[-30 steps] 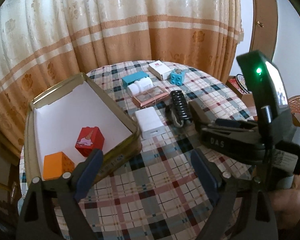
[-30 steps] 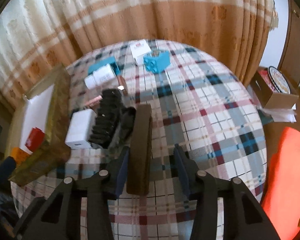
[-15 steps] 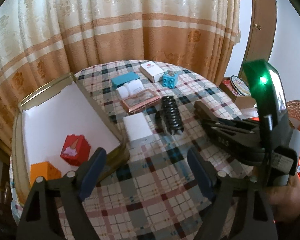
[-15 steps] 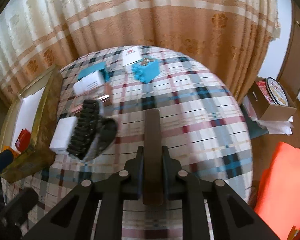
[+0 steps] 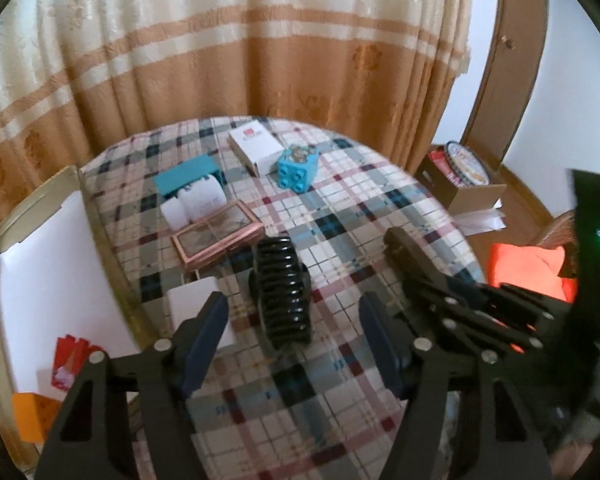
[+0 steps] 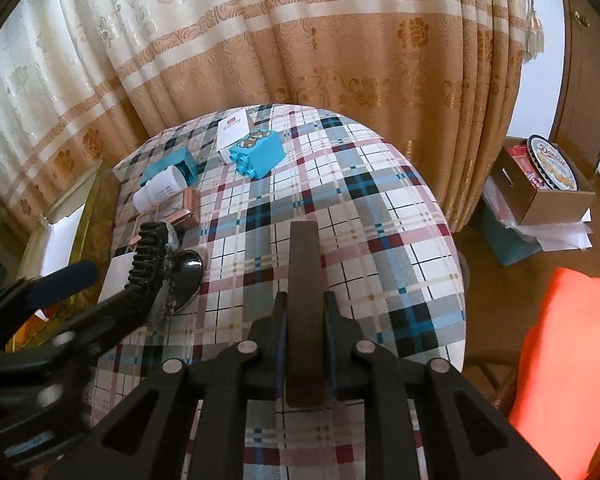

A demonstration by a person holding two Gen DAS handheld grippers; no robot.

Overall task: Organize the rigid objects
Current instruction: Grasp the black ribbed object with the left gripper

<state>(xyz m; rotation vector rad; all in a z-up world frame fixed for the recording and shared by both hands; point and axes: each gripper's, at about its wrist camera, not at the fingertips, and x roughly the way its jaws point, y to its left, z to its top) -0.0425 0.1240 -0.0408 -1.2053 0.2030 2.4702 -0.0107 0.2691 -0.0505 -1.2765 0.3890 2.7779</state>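
Right wrist view: right tongs (image 6: 305, 312) still pinch the brown slab (image 6: 305, 280); left tongs (image 5: 296, 332), nearer the black comb (image 5: 284, 292), are closing, unloaded

Both cameras ride on the hand-held grippers and look forward and steeply down along their fingers, close above the round checked worktop (image 5: 340, 216) and facing the curtain (image 5: 260, 40). The left view looks from nearer the tray (image 5: 40, 248) at the worktop's left edge; the right view sits further right, taking in floor and a cardboard box (image 6: 548, 196). Both share the black comb (image 5: 284, 292), the blue block (image 6: 256, 156) and the white box (image 5: 256, 150).
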